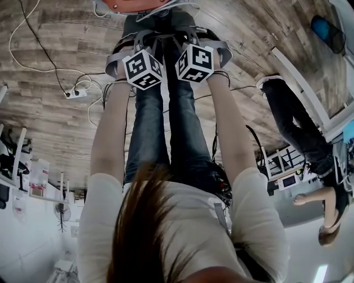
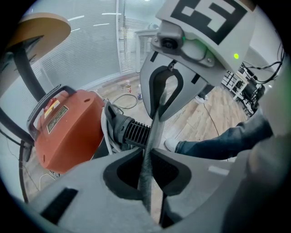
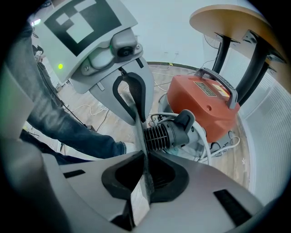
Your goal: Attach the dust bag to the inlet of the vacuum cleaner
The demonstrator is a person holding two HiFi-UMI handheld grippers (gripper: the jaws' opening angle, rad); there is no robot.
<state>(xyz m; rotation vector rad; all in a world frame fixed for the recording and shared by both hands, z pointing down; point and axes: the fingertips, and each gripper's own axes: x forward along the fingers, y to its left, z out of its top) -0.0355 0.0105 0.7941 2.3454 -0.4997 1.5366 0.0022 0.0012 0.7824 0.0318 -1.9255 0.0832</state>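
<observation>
The dust bag (image 2: 146, 182) shows as a thin grey sheet seen edge-on, stretched between both grippers. My left gripper (image 2: 148, 152) is shut on one end of it, and my right gripper (image 3: 145, 157) is shut on the other end (image 3: 140, 200). Each gripper faces the other, fingertips close together. Just beyond the bag lies the vacuum's black ribbed inlet hose (image 2: 132, 132) (image 3: 168, 132), attached to the orange vacuum cleaner (image 2: 68, 132) (image 3: 204, 104) on the floor. In the head view both marker cubes (image 1: 142, 69) (image 1: 194, 62) hang side by side above the vacuum (image 1: 133, 5).
A round wooden tabletop (image 3: 227, 22) on black legs stands over the vacuum. A white cable (image 3: 207, 145) coils by the hose. Loose cables (image 1: 44, 50) and a power strip (image 1: 74, 94) lie on the wood floor at left. Another person (image 1: 298, 127) sits at right.
</observation>
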